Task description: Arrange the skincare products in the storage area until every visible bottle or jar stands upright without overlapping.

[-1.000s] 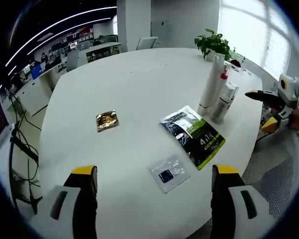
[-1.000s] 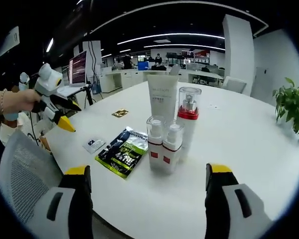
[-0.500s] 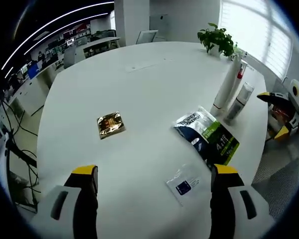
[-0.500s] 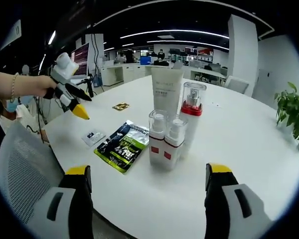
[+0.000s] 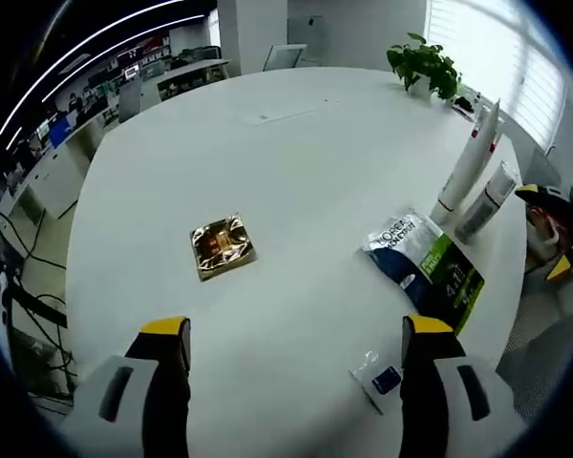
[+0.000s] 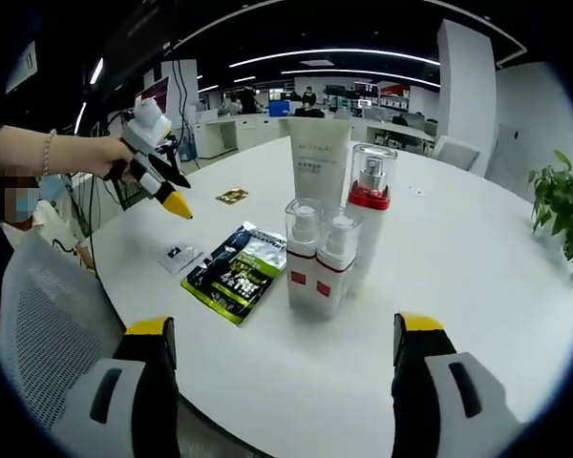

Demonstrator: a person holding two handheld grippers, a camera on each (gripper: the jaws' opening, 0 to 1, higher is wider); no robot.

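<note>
While both grippers gape empty, the bottles [image 6: 329, 258] stand upright — green pouch [image 6: 231, 274] lying flat.

Bright, even daylight comes off the blinds [image 5: 516, 43] on the window side, and the white tabletop [image 5: 296, 162] throws it back as a soft sheen with no hard glare. Long ceiling strips [image 6: 334, 55] glow over the darker back of the office. Shadows are faint: a pale smudge lies under the bottles [image 6: 329, 253], and another beside the gold sachet [image 5: 222, 247]. Both views bow strongly outward, so the tabletop's edge curves and things near the border smear. The middle of each view is sharp; the distant desks go soft.
</note>
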